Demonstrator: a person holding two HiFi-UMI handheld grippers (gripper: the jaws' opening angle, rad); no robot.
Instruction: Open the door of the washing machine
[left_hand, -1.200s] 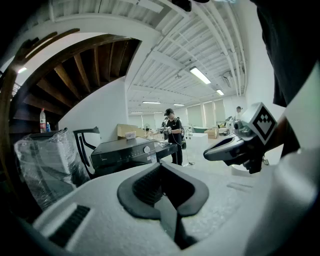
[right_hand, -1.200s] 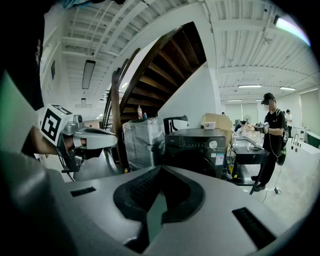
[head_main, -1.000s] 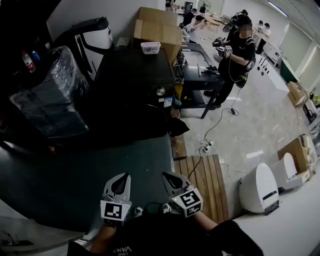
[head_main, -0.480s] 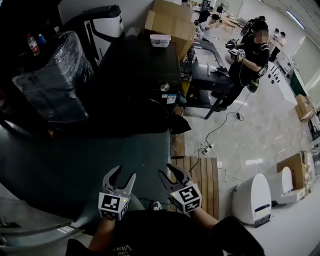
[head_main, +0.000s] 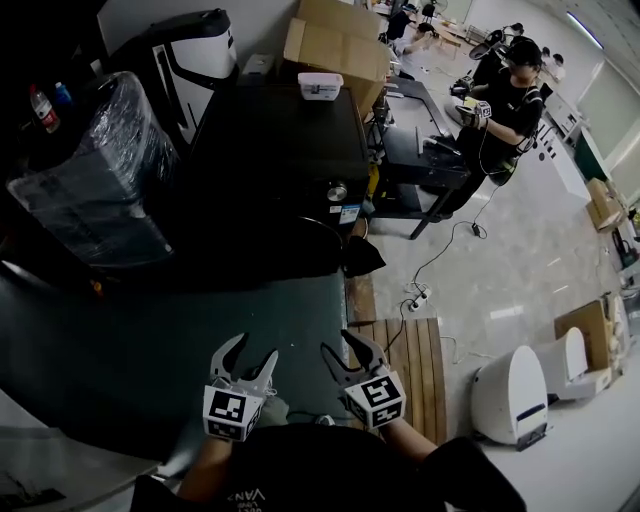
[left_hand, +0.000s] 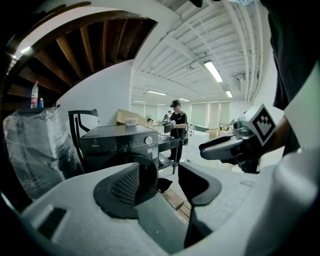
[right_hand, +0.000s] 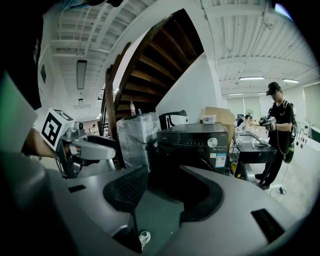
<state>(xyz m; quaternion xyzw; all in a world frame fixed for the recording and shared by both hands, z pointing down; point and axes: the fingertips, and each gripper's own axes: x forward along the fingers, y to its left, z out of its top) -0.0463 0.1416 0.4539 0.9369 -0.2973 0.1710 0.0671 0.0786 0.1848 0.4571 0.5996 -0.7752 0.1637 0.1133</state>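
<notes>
- Both pairs of jaws were pressed together one second ago; both now stand spread and are opening further.
- Left gripper (left_hand: 165, 175): jaws wide apart, nothing between the pads. Only the dark floor mat (head_main: 150, 340) shows through the gap.
- Right gripper (right_hand: 165, 187): jaws equally wide, nothing held. Its view looks through the gap at the washing machine (head_main: 270, 150).
- You hold the two grippers side by side, close to your body, over the near edge of the mat.
- Washing machine: a black front-loader across the mat from you, well apart from both grippers. Its control knob (head_main: 336, 190) and round door (left_hand: 149, 172) face you.
- Door: it appears closed, flush with the front panel. The handle cannot be made out.
- Task status: nothing is done yet. By the look of it, you have still to approach, grip the door edge and pull it open.
- Surroundings: a plastic-wrapped appliance (head_main: 100, 180) stands left of the machine, a wooden pallet (head_main: 405, 360) lies right of the mat, and a person (head_main: 505, 95) stands in the background.
- Compared with the earlier frame, the machine keeps much the same place in the head view.
</notes>
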